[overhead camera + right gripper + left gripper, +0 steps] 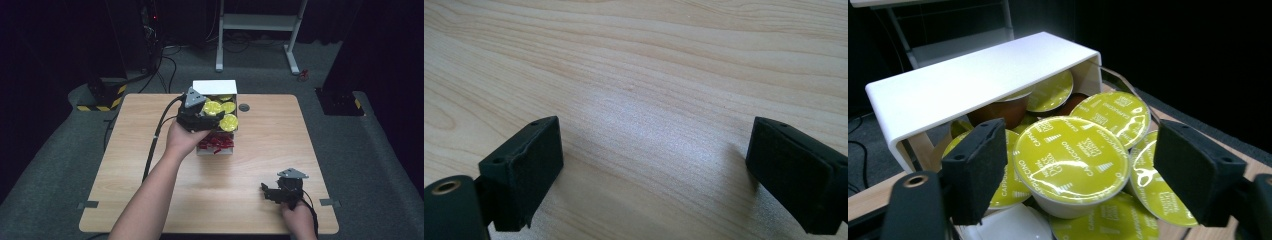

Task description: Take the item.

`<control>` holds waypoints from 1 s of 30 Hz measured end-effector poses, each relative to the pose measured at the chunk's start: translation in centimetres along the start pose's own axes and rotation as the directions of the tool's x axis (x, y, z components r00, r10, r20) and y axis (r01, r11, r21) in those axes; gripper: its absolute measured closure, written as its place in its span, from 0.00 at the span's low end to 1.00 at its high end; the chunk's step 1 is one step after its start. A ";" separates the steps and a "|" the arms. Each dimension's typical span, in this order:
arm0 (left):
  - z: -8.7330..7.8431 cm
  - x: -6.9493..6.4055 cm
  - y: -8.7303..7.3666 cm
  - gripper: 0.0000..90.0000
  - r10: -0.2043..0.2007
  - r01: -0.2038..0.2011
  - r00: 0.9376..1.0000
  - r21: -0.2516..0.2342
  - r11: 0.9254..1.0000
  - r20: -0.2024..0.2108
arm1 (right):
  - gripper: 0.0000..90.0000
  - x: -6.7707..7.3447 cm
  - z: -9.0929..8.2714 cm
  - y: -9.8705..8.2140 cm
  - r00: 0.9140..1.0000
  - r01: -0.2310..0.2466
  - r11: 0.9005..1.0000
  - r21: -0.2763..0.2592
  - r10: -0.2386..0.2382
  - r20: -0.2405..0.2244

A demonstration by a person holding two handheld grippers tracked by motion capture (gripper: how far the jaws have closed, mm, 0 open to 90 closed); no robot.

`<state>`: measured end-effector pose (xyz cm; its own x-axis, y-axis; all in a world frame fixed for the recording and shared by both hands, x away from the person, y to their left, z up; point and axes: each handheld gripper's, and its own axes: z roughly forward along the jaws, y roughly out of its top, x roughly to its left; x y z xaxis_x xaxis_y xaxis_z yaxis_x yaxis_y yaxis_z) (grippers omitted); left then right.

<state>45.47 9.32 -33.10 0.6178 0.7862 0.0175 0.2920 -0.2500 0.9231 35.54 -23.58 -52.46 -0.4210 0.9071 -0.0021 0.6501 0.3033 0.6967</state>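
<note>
- Lower right of the high view: the right gripper (pixel 272 192) rests on the bare tabletop (pixel 240 175), fingers (pixel 524 170) spread, grasping nothing.
- Upper centre: the left gripper (pixel 202 116) hovers over the white box (pixel 215 86).
- Its released fingers (pixel 979 167) flank a yellow-lidded capsule (pixel 1072 160), foil lid tilted toward the camera.
- More capsules (pixel 1115 114) lie behind it.

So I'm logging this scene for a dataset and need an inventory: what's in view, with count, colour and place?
Wooden table: one, light wood, centre.
White open box: one, table's far middle.
Yellow-lidded coffee capsules: several, exact count unclear, heaped in the box.
Red wrapped items: count unclear, box's near part.
White metal stand: one, on the floor beyond the table.
Left gripper: black, open around a capsule.
Right gripper: black, open over bare table, near right.
</note>
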 end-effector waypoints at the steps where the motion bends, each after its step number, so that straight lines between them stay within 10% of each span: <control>1: 0.0 0.0 0.0 0.26 0.000 0.000 1.000 0.000 1.000 0.000 | 0.09 0.0 0.0 0.0 1.000 0.000 1.000 0.000 0.000 0.000; 30: -0.7 0.1 0.0 0.42 -0.007 0.006 1.000 -0.049 0.999 -0.017 | 0.09 0.0 0.0 0.0 1.000 0.004 1.000 0.000 -0.004 0.002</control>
<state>44.97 9.77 -32.84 0.6033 0.7974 0.0175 0.2597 -0.2171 0.9410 35.55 -23.57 -52.46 -0.4226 0.9063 -0.0060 0.6483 0.3069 0.6968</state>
